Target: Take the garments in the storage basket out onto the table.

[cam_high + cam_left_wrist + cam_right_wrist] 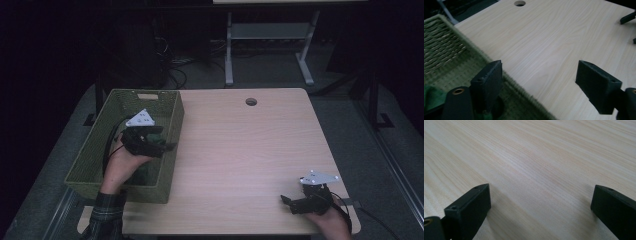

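The left claw (539, 75) gaped wide and empty over the basket (170, 165) rim; green cloth (431, 96) beneath was half hidden. The right claw (540, 205) was open and empty.

The high view is dim: the pale wooden table top (240, 150) catches soft overhead light while the floor and room around it sink into near black. In the left gripper view the green woven basket (446, 47) beside the left jaw is blurred. In the right gripper view the wood grain between the jaws is sharp, softening beyond them, with faint shadows under each jaw.
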Available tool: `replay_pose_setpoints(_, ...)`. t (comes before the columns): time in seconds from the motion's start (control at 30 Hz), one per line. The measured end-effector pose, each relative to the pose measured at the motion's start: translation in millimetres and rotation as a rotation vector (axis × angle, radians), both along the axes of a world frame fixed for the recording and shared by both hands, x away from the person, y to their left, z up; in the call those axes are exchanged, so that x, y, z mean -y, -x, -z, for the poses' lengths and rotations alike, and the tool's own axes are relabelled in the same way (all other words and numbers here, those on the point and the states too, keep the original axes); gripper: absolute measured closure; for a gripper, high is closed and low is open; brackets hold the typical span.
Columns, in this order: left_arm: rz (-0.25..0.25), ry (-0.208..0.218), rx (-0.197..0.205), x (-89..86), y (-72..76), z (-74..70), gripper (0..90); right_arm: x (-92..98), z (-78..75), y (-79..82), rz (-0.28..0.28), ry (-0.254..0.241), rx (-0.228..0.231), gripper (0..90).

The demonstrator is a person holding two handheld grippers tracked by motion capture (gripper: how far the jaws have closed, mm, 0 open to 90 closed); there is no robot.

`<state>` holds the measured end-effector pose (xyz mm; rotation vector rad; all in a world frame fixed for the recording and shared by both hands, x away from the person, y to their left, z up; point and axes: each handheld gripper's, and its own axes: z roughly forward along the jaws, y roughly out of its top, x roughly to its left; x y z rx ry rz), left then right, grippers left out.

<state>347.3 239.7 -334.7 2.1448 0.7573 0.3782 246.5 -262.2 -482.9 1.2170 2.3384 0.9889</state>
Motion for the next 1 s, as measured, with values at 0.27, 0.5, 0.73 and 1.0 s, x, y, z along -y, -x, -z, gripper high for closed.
replay_pose_setpoints(0.27, -0.059, -0.032, -0.002, -22.3, -2.3, 1.5, 30.7, 0.0, 0.0, 0.1, 0.000, 0.000, 0.000, 2.4)
replay_pose_setpoints(0.5, -0.113, -0.082, -0.002, -41.1, -5.3, 5.7, 39.4, 0.0, 0.0, 0.1, 0.000, 0.000, 0.000, 2.4)
replay_pose_setpoints(0.73, -0.148, -0.109, -0.018, -53.5, -9.6, 15.0, 46.1, 0.0, 0.0, 0.1, 0.000, 0.000, 0.000, 2.4)
replay_pose_setpoints(1.0, -0.189, -0.162, -0.047, -66.0, -17.4, 29.4, 50.3, 0.0, 0.0, 0.1, 0.000, 0.000, 0.000, 2.4)
